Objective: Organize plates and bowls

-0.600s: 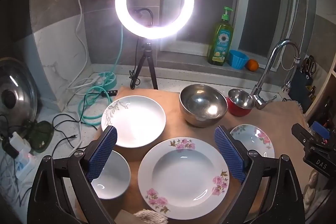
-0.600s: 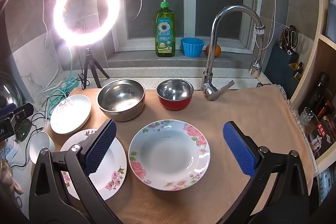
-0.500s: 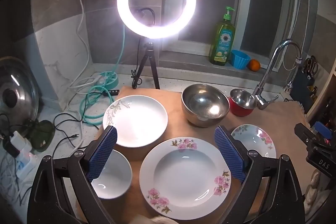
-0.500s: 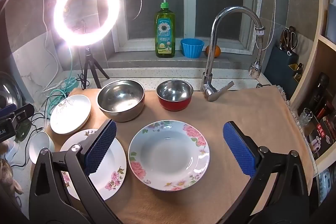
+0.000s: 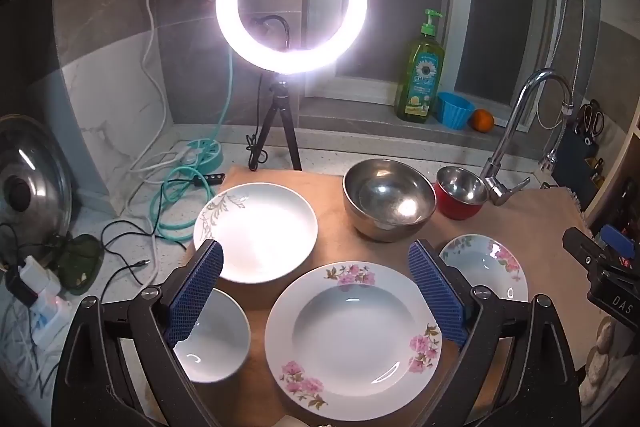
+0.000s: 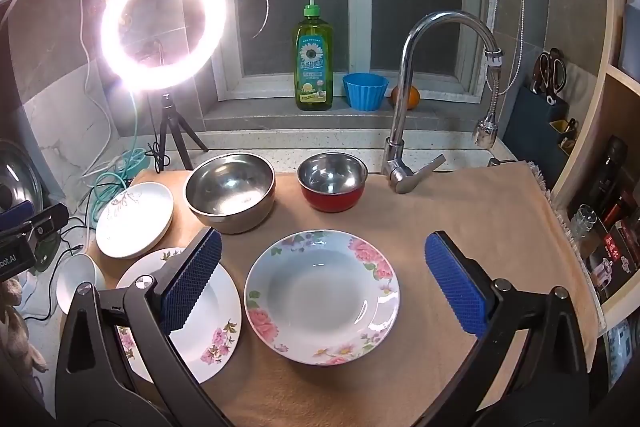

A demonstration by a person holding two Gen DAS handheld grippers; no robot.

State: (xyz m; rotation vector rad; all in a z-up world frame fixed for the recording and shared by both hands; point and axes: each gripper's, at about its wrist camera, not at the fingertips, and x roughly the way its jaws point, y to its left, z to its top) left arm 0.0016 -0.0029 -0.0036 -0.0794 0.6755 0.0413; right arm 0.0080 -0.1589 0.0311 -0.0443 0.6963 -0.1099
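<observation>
My left gripper (image 5: 316, 291) hangs over the near edge of the tan mat (image 5: 532, 223) with its jaws spread wide and nothing between them; below it lies the large pink-flowered plate (image 5: 354, 339). Just to its left I see the small white bowl (image 5: 212, 339), partly behind my left finger. My right gripper (image 6: 320, 283) is likewise fully released and empty, framing the rose-rimmed deep plate (image 6: 322, 297), which sits alone mid-mat, apart from its neighbours. Further back on the left is the white plate with the grey leaf sprig (image 5: 256, 231), its near rim close to the flowered plate. Beyond, the big steel bowl (image 6: 230, 191) and the red bowl with a steel lining (image 6: 332, 181) stand side by side near the tap (image 6: 416, 107). Behind everything glows the ring light (image 5: 291, 1), and on the sill are the green soap bottle (image 6: 314, 63), a blue cup (image 6: 365, 91) and an orange (image 6: 408, 97).
</observation>
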